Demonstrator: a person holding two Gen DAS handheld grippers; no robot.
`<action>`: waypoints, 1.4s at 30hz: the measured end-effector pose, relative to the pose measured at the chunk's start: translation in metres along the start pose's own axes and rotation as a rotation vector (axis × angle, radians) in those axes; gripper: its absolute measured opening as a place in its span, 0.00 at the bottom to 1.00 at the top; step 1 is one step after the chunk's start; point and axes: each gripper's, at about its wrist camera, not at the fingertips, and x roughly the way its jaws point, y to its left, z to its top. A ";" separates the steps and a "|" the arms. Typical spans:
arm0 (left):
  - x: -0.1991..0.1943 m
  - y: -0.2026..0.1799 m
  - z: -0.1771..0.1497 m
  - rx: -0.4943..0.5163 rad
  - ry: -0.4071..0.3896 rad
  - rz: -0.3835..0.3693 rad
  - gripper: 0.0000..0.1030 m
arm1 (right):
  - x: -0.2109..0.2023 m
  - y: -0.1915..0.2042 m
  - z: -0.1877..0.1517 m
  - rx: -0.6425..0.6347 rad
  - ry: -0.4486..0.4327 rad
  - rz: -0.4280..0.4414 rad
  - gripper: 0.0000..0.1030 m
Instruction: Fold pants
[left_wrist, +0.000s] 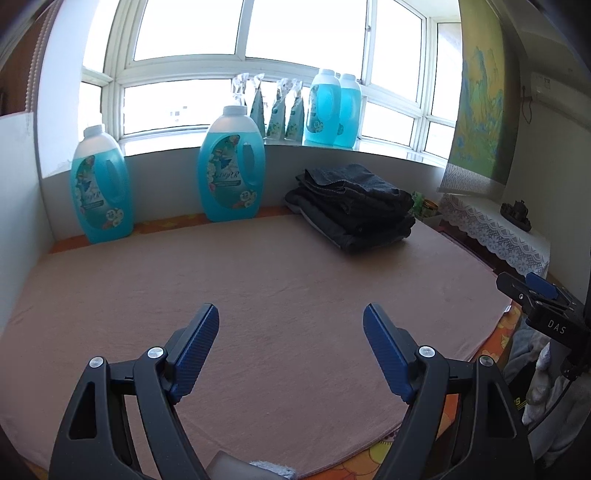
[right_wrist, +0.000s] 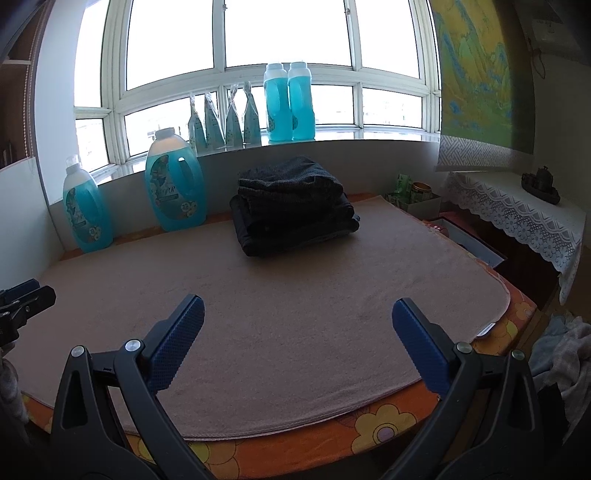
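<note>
A stack of folded dark pants lies at the far side of the pink towel that covers the table; it also shows in the right wrist view. My left gripper is open and empty, above the near part of the towel, well short of the stack. My right gripper is open and empty, above the towel's near edge. The right gripper's tip shows at the right edge of the left wrist view; the left gripper's tip shows at the left edge of the right wrist view.
Two large blue detergent bottles stand at the back left of the table by the wall. More bottles and pouches stand on the window sill. A lace-covered side table and a pile of cloth are to the right.
</note>
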 end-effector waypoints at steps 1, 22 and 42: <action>0.000 -0.001 0.000 0.001 0.000 0.000 0.78 | 0.000 0.000 0.000 -0.001 0.000 0.001 1.00; -0.003 -0.006 0.001 0.011 0.002 0.002 0.78 | 0.002 0.000 -0.001 0.014 0.014 0.016 1.00; -0.007 -0.007 0.001 0.022 0.000 -0.009 0.79 | 0.009 0.000 -0.001 0.019 0.033 0.048 1.00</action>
